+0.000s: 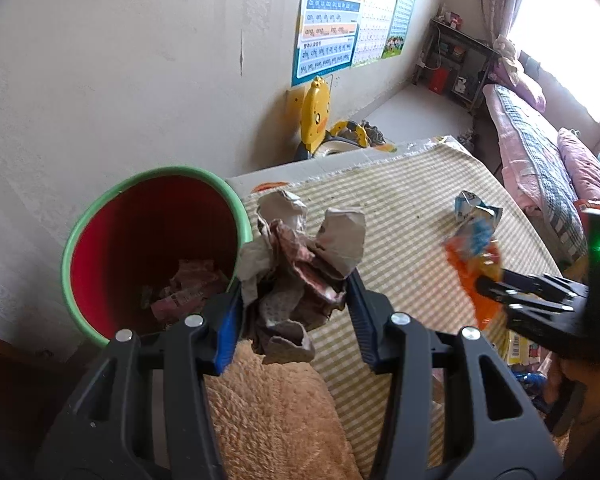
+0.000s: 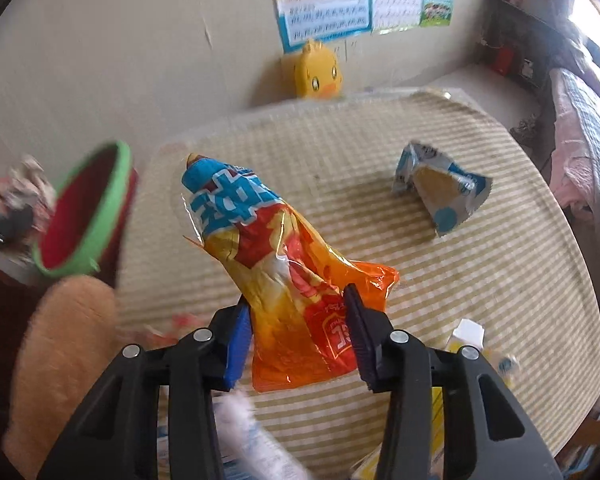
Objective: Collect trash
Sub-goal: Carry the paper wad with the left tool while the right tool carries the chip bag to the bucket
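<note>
The left tool (image 1: 296,300) grips a crumpled paper wad (image 1: 300,264) just beside the red bin (image 1: 236,208), which stands at nine o'clock off the counter (image 1: 400,184) and already holds some scraps. The right tool (image 2: 296,328) has an orange snack wrapper (image 2: 284,276) between its half-parted pads; whether they press it cannot be told through the blur. A blue-and-white wrapper (image 2: 440,192) lies loose at one o'clock on the counter, and more packets crowd the near edge at five o'clock. By this showing the job sits roughly midway: some dumped, two pieces in hand, several left.
</note>
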The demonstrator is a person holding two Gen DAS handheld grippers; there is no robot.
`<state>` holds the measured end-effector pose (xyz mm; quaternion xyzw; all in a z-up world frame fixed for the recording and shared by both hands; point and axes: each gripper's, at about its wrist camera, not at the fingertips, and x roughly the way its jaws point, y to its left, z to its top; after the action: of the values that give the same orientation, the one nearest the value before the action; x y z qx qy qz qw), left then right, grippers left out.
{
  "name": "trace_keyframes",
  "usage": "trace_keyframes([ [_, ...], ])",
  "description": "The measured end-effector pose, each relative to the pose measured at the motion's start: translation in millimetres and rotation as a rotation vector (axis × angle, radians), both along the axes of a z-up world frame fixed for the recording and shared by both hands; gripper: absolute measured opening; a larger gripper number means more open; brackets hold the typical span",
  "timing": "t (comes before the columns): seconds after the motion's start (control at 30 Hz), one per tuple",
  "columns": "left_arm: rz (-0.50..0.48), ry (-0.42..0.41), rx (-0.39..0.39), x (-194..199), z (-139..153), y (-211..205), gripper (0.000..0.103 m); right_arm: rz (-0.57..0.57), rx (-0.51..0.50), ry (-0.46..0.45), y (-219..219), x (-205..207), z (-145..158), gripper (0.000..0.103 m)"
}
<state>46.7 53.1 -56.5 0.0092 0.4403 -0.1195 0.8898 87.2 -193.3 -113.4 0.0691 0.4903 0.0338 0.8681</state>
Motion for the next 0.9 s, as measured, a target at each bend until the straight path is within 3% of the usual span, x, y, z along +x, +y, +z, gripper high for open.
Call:
trace_keyframes([
  [0.13, 0.022, -0.026, 0.007, 2, 8, 7, 0.046, -0.038, 0.084, -0.105, 8, -17, 42, 0.042],
  [0.33, 0.061, -0.068, 0.009, 5, 20, 24, 0.046, -0.025, 0.139, -0.183, 32, -16, 78, 0.043],
  [0.53, 0.104, -0.097, 0.006, 9, 28, 42, 0.046, 0.004, 0.163, -0.209, 54, -6, 94, 0.043],
  [0.9, 0.172, -0.123, 0.010, 16, 31, 75, 0.046, 0.083, 0.187, -0.208, 98, 17, 97, 0.044],
])
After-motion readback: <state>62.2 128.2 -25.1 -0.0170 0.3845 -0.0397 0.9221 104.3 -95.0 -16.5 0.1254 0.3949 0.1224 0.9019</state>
